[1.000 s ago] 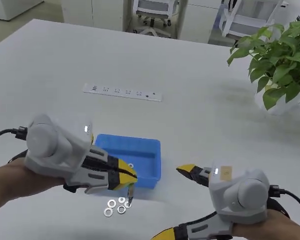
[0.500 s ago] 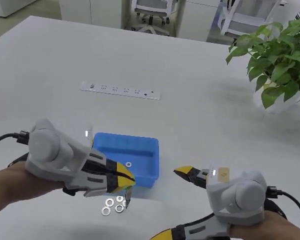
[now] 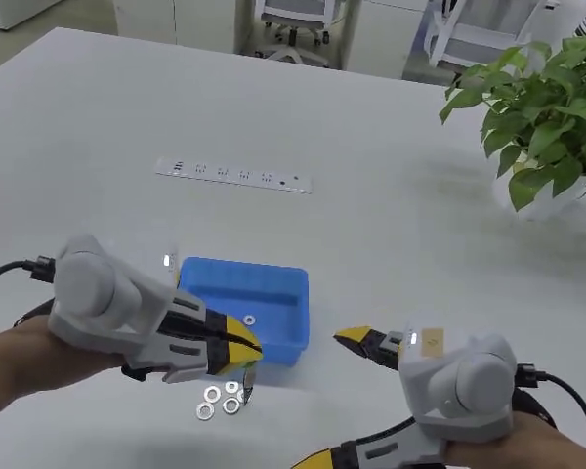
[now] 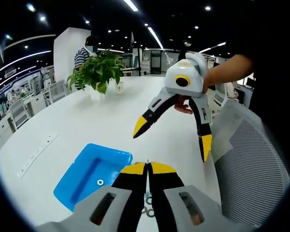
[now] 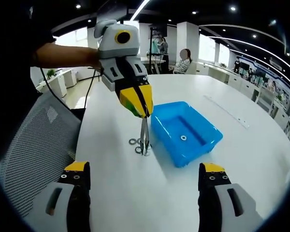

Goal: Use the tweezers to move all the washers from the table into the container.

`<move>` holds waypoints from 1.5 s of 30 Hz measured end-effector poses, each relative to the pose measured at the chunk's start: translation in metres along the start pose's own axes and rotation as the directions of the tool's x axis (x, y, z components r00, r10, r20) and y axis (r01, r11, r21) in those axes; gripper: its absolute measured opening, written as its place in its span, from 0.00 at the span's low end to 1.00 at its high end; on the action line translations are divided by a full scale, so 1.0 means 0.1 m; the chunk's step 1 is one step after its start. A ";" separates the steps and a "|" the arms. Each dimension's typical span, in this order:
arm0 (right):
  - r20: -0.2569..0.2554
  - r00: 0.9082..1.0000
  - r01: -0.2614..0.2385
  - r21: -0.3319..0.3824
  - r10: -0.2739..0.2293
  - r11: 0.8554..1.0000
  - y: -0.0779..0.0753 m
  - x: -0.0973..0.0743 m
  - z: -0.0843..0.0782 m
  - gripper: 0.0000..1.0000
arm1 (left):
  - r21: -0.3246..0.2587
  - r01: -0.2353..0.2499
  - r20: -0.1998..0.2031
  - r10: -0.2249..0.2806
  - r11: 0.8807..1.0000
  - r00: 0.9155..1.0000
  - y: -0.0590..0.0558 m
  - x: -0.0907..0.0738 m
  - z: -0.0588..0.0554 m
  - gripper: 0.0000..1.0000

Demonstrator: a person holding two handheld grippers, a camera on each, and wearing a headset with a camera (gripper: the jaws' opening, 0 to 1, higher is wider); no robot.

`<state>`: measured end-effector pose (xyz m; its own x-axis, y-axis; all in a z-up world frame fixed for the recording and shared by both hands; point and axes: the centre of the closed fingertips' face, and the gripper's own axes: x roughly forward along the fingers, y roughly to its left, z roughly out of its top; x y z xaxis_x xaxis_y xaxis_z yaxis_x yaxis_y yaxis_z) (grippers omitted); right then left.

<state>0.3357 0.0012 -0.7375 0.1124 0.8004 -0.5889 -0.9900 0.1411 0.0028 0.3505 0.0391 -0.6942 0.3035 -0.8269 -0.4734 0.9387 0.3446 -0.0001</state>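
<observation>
Done: you have one washer (image 3: 249, 320) lying on the floor of the blue container (image 3: 273, 276). Judging by how things lie, that is the only one banked.
Left to do: a small cluster of washers (image 3: 219, 401), at least four, sits on the worktop (image 3: 371, 225) just beside the container's near wall.
Container: an open-topped tray, level on the worktop. It holds that single washer and nothing else I can make out.
Your left tongs (image 3: 249, 347): pressed together on the tweezers (image 3: 247, 381), which point down with their tips at the cluster. Whether the tips grip a washer is too small to tell.
Your right tongs (image 5: 144, 167): spread wide and holding nothing, off to the right of the container.
Progress: early, I judge. Most of your washers are yet to be carried over.
</observation>
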 end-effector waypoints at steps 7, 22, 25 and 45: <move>0.009 0.999 -0.032 -0.043 0.033 0.999 0.06 0.07 0.04 0.82 | 0.014 0.007 -0.010 -0.007 1.000 1.000 -0.02 -0.02 -0.02 0.05; 0.005 0.998 -0.067 -0.156 0.069 0.985 0.10 0.23 0.17 0.61 | 0.026 0.021 -0.021 -0.020 0.999 1.000 -0.08 -0.02 0.00 0.05; 0.006 0.997 -0.077 -0.168 0.079 0.983 0.12 0.28 0.17 0.56 | 0.027 0.022 -0.022 -0.022 0.999 1.000 -0.08 -0.02 0.00 0.05; -0.031 0.989 -0.151 -0.194 0.147 0.969 0.16 0.57 0.10 0.32 | 0.025 0.042 -0.028 -0.042 0.999 0.999 -0.08 -0.03 -0.01 0.05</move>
<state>0.3276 0.0550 -0.7629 -0.0374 0.7938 -0.6070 -0.9931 -0.0970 -0.0657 0.3415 0.0396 -0.6937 0.2595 -0.8278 -0.4974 0.9545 0.2982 0.0018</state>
